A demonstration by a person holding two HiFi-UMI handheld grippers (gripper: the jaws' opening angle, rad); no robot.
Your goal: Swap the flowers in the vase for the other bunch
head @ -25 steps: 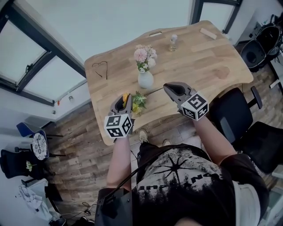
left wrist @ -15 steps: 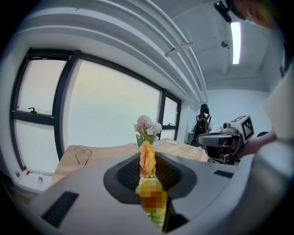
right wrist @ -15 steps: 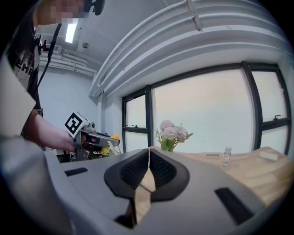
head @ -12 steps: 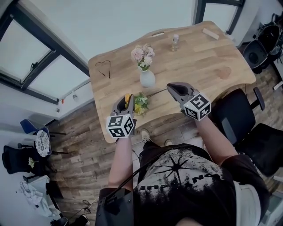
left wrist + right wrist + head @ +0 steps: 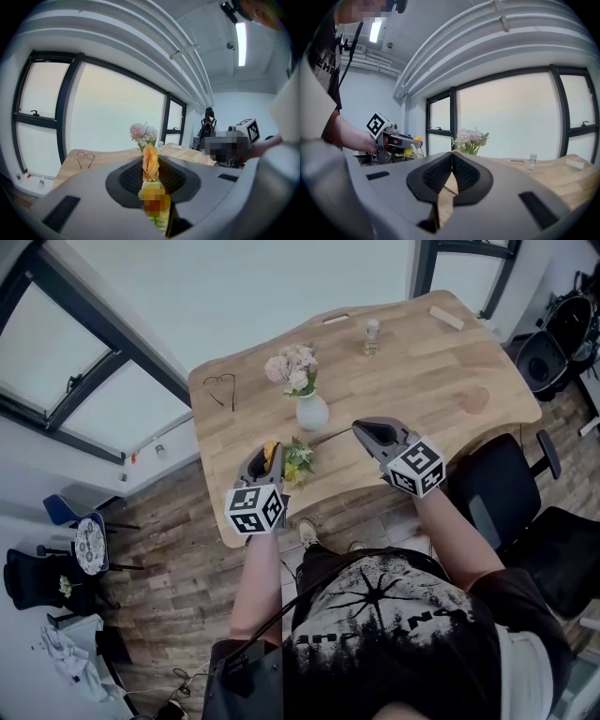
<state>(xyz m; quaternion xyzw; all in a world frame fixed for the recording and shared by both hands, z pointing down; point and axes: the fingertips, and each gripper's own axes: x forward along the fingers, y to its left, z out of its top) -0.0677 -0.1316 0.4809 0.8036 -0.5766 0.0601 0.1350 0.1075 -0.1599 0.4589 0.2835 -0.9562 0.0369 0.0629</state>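
A white vase [image 5: 312, 412] stands mid-table with a pink and white bunch [image 5: 292, 368] in it. The pink bunch [image 5: 143, 132] also shows in the left gripper view and as pale blooms [image 5: 470, 138] in the right gripper view. A yellow and orange bunch [image 5: 292, 463] hangs in front of the vase. My left gripper [image 5: 270, 450] is shut on its blooms; an orange flower [image 5: 150, 161] sits between the pads. My right gripper [image 5: 357, 428] is shut on the bunch's long thin stem [image 5: 328, 436], which shows below the closed pads [image 5: 445, 174].
The wooden table [image 5: 422, 381] carries a small clear bottle [image 5: 372, 336], a wooden block [image 5: 446, 317] at the far right, and a wire shape [image 5: 222, 390] at the far left. A black office chair [image 5: 497, 488] stands right of the person. Windows line the far side.
Both grippers keep their places and their grips. The head view has shifted slightly, and the pink bunch looks tilted a bit more to the left in the vase.
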